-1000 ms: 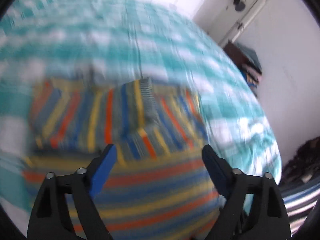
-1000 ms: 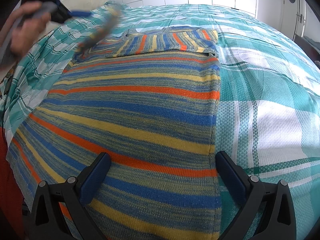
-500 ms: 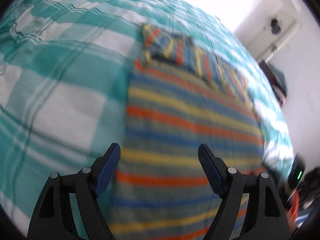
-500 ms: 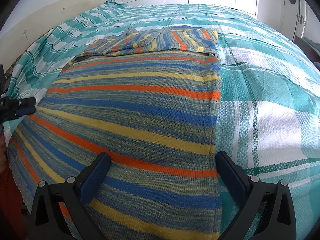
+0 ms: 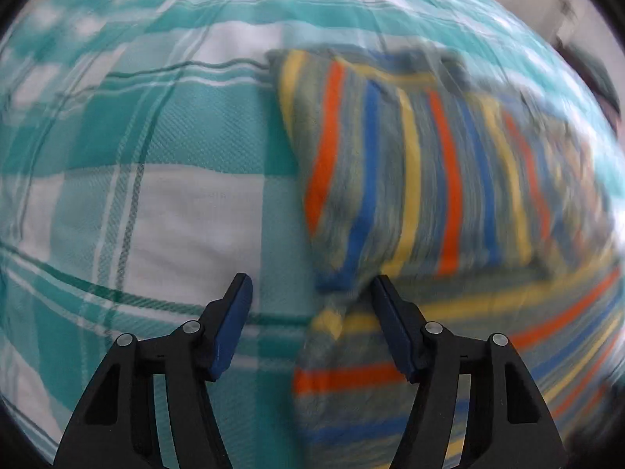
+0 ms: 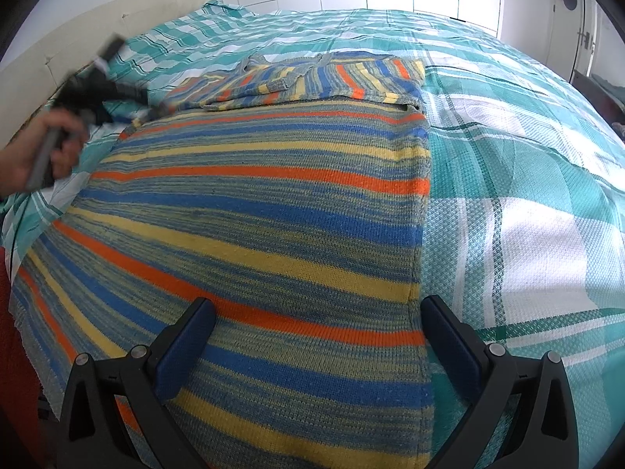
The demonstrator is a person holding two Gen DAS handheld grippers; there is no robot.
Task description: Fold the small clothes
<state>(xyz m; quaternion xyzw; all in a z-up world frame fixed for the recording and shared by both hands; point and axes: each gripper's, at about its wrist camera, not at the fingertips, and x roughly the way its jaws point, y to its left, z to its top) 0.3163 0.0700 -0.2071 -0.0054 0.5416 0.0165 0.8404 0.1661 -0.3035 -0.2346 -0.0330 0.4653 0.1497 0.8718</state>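
Fingers on both grippers stood parted with nothing pressed between their pads. Under everything lay the bed (image 6: 508,203), covered in a teal and white checked spread. On it the striped sweater (image 6: 273,211) lay flat, its body spread wide and its sleeves already turned in across the top edge. The right gripper (image 6: 318,324) hung over the lower hem with its fingers wide apart, straddling the sweater's right side edge without touching it. The left gripper (image 5: 310,289) hovered at the sweater's left edge, where the folded sleeve (image 5: 410,179) met the body; its fingers were closing, with a corner of knit between them but not yet pinched, as far as the blurred view showed. A hand (image 6: 47,152) carried that gripper at the far left of the right wrist view.

The knit looked soft, thick and limp, likely to sag and stretch when lifted. A sound hold would be on a seamed edge or corner, through every layer there.
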